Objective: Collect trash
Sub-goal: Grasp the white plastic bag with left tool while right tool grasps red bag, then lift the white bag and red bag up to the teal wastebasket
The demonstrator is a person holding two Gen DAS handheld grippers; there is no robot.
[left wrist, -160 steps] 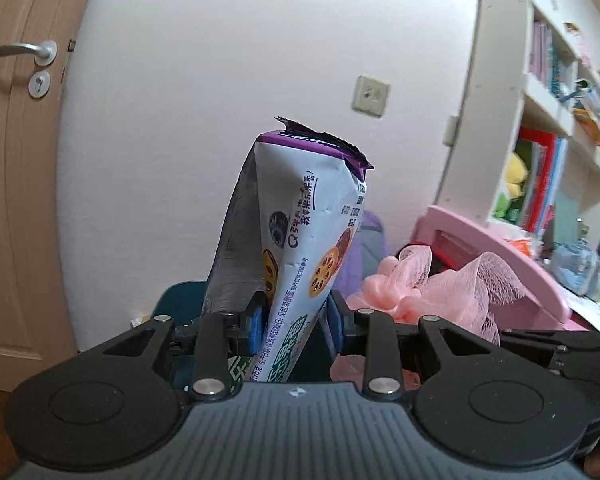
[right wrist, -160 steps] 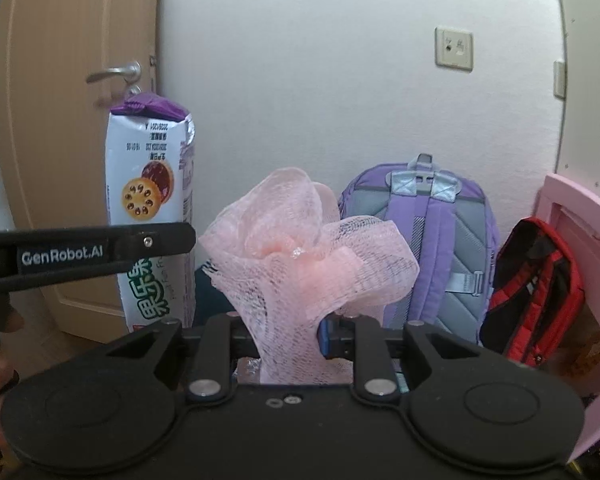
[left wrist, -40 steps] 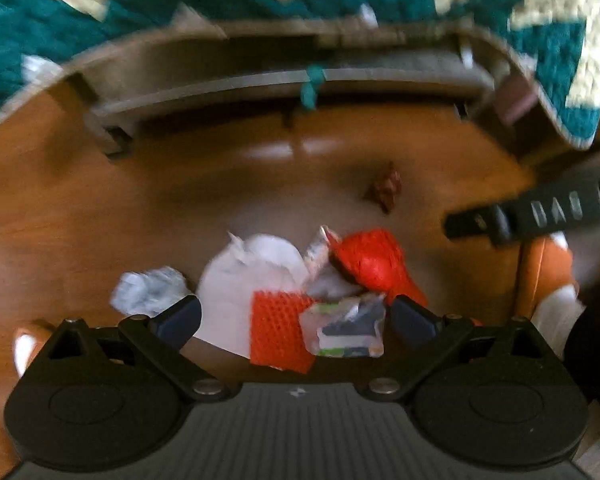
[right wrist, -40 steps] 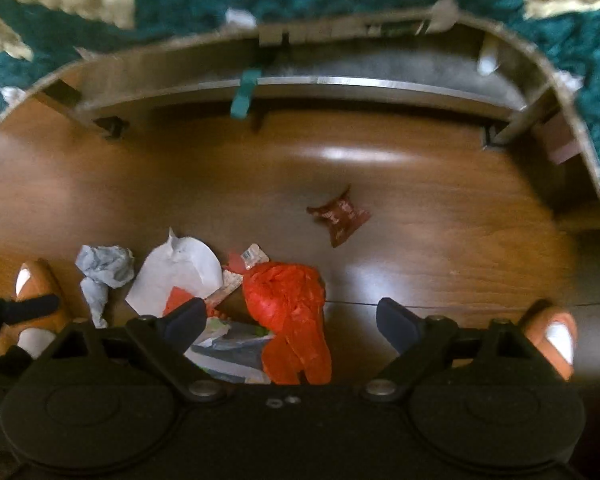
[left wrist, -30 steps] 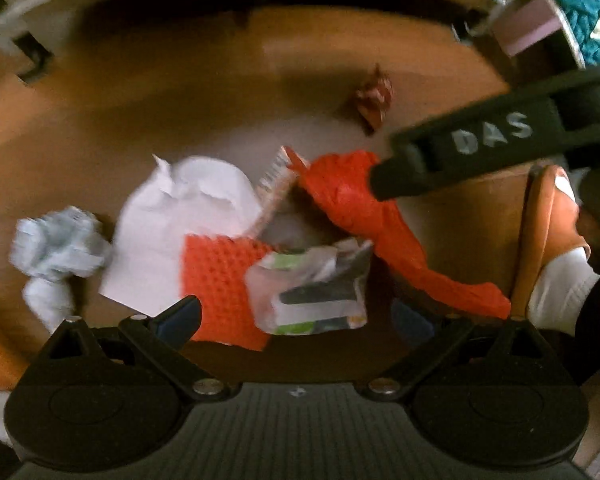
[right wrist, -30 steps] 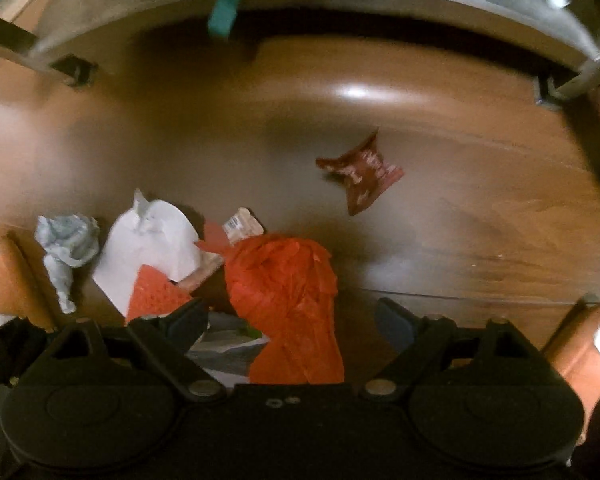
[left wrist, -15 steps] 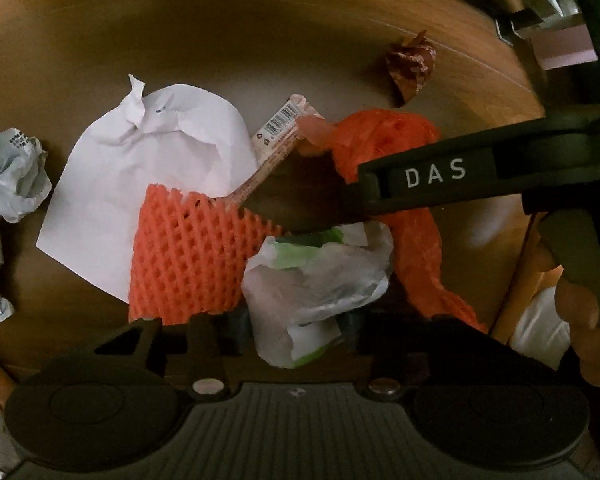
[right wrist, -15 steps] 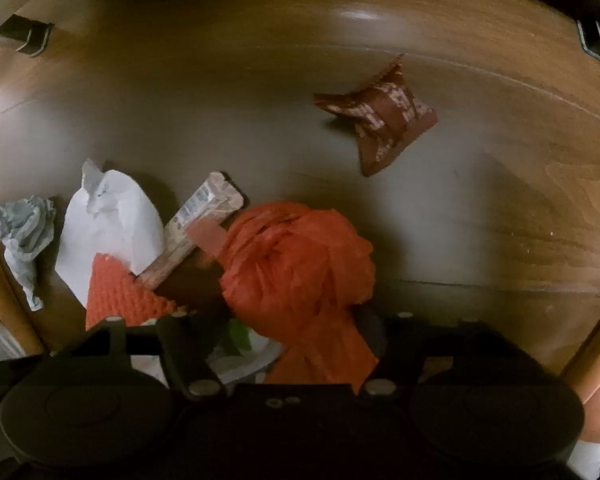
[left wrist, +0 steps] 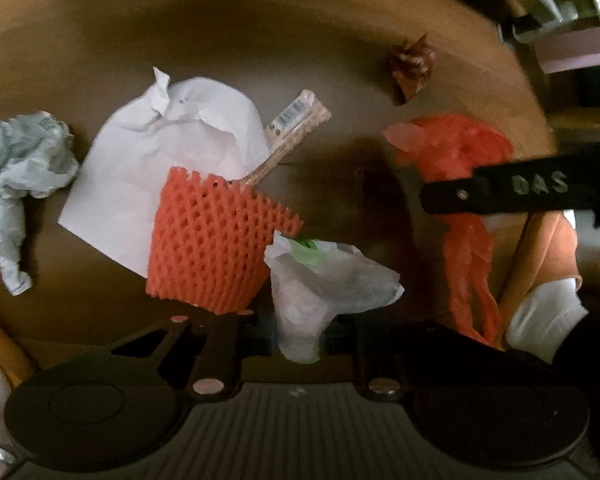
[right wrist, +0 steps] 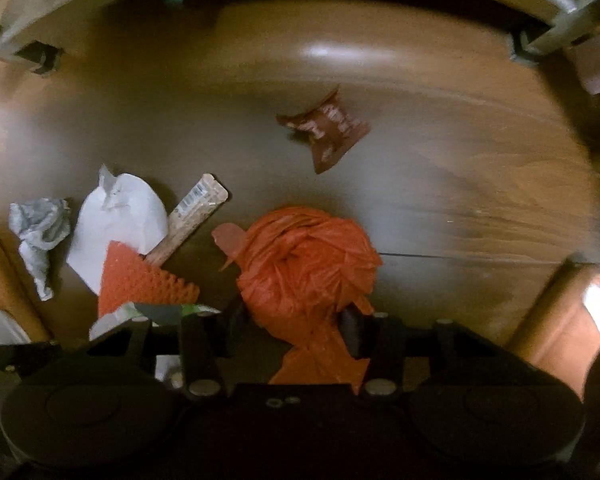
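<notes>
Already both grippers hold trash, with the rest lying left and far.
Left gripper [left wrist: 300, 330] has just closed on the white wrapper [left wrist: 324, 288]; right gripper [right wrist: 292, 330], still narrowing, squeezes the orange bag [right wrist: 306, 264]. Brown wrapper [right wrist: 326, 130] lies beyond, nearer the right hand.

The left tongs [left wrist: 300, 330], whose jaws have just been closing, are seen clamped on a crumpled white and green wrapper [left wrist: 324, 284] above a wooden floor [left wrist: 260, 40]. Just beside it an orange foam net [left wrist: 208, 240] is laid over a white paper sheet [left wrist: 152, 168], with a barcoded stick wrapper [left wrist: 296, 120] tucked behind. An orange plastic bag [left wrist: 456, 152] is partly covered by the right tongs' arm [left wrist: 520, 192]. A brown wrapper [left wrist: 414, 66] lies apart.
</notes>
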